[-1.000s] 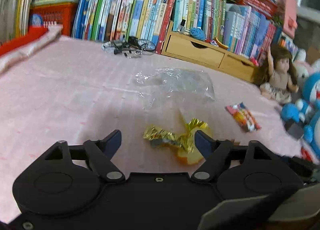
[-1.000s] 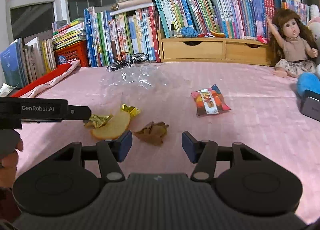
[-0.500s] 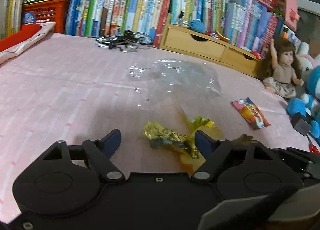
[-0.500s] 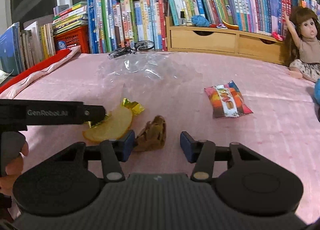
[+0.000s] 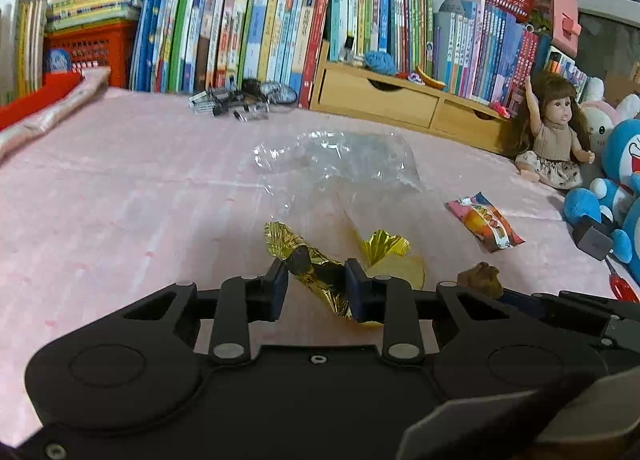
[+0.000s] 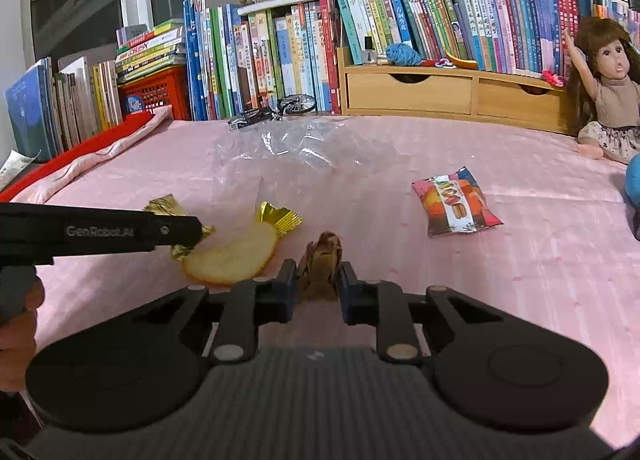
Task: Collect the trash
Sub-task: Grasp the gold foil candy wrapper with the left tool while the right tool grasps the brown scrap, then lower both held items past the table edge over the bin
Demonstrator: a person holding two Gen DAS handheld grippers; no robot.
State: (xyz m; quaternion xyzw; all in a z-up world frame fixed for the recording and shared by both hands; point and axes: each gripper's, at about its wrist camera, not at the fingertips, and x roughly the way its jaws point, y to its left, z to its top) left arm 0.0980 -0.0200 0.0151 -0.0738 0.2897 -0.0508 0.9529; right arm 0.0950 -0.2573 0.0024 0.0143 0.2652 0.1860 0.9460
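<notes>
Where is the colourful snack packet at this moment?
In both views the snack packet lies flat on the pink cloth, right of the clear plastic bag, between the brown scrap and the doll.

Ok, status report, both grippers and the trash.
Left gripper just closed on gold foil wrapper. Right gripper just closed on brown crumpled scrap. Apple slice, snack packet loose on the pink cloth. Nothing blocking.
</notes>
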